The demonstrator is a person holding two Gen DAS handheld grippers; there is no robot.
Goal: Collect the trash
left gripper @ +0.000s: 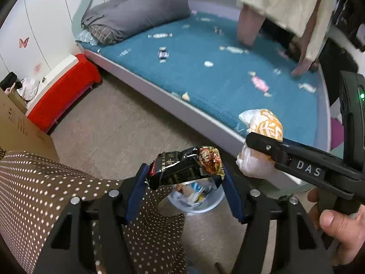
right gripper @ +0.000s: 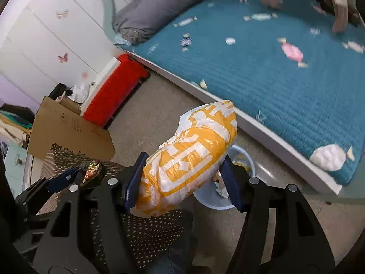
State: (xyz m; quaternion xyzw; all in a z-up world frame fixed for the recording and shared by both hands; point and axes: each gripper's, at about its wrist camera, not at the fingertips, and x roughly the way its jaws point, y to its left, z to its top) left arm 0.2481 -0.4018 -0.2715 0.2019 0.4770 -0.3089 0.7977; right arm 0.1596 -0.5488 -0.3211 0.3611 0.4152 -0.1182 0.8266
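Observation:
My left gripper (left gripper: pixel 186 171) is shut on a black snack wrapper (left gripper: pixel 182 169) and holds it above a pale blue bin (left gripper: pixel 205 205) with trash in it on the floor. My right gripper (right gripper: pixel 182 171) is shut on a crumpled orange-and-white plastic bag (right gripper: pixel 194 155), also over the bin (right gripper: pixel 212 202). The right gripper and the bag (left gripper: pixel 267 125) show at the right of the left wrist view. The left gripper with the wrapper (right gripper: pixel 92 171) shows at the left of the right wrist view.
A bed with a teal cover (left gripper: pixel 216 73) is strewn with several candy wrappers, among them a pink one (left gripper: pixel 260 83). A person (left gripper: pixel 285 11) leans over its far side. A grey folded quilt (left gripper: pixel 136 11), a red bench (left gripper: pixel 63 93), a cardboard box (right gripper: pixel 66 130) and a dotted brown cloth (left gripper: pixel 45 182) stand nearby.

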